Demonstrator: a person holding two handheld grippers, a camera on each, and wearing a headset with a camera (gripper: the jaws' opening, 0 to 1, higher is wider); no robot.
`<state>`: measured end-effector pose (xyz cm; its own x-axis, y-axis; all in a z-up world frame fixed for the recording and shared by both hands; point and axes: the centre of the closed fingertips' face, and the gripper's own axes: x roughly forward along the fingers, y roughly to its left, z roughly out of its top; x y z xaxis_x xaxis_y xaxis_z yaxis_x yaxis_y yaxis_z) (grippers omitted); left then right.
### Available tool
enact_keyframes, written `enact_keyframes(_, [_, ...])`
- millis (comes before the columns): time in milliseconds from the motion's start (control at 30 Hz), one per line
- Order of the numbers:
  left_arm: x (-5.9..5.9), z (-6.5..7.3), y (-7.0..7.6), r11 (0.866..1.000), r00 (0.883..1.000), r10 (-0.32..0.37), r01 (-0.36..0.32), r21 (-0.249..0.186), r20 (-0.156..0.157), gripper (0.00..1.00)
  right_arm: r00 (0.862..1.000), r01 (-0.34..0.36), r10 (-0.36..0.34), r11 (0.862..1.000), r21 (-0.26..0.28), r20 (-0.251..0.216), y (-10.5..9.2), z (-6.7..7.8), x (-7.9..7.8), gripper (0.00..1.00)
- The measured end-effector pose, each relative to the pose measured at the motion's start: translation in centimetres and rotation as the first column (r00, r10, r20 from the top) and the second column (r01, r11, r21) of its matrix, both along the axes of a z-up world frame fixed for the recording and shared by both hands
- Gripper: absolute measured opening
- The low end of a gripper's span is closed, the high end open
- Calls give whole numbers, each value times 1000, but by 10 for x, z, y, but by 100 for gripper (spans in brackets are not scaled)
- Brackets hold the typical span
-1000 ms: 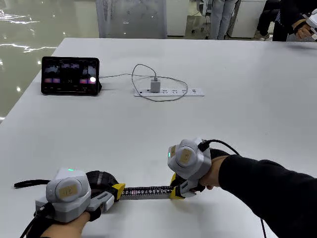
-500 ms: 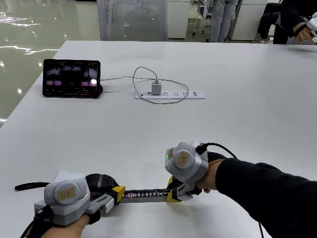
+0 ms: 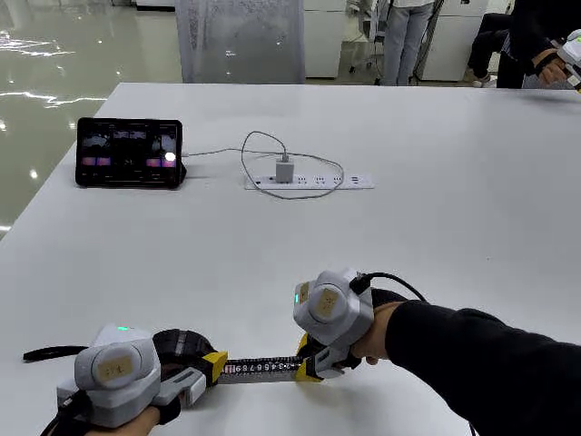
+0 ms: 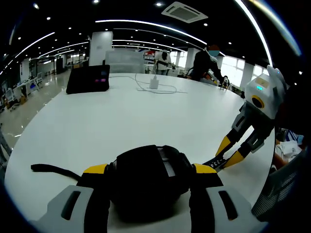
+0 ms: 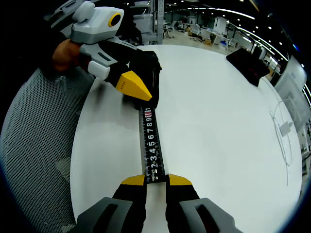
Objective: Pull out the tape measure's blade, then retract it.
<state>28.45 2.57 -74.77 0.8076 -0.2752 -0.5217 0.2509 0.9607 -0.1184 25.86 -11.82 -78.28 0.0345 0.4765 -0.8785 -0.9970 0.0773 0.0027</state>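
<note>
Between the grippers: a short run of blade lies flat over the white table, numbers up.
Left gripper: jaws clamped on both sides of the black tape measure case, likely anchoring it against sliding.
Right gripper: pinched shut on the blade's free end, probably to control its travel.
Case position: straight ahead of the Right gripper's jaws, near.

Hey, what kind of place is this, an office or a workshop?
Probably an open-plan office or lab: a big white table with a tablet and power strip, a glossy floor, and long ceiling lights.
</note>
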Motion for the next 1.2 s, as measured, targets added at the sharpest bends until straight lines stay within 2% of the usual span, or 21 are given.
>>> enact_keyframes(400, [0,0,0,1000,1000,-4,4,3,0,62,1000,-10,10,1000,17,11,8,0,-1,11])
enact_keyframes(533, [0,0,0,1000,1000,-5,5,5,-1,62,1000,-7,7,999,43,7,17,0,-2,11])
enact_keyframes(800, [1,0,0,1000,1000,-4,4,2,-2,62,1000,-22,21,999,46,22,24,0,-2,11])
enact_keyframes(1200, [1,0,0,1000,1000,0,0,-3,-5,62,1000,-23,22,997,70,16,34,0,-2,11])
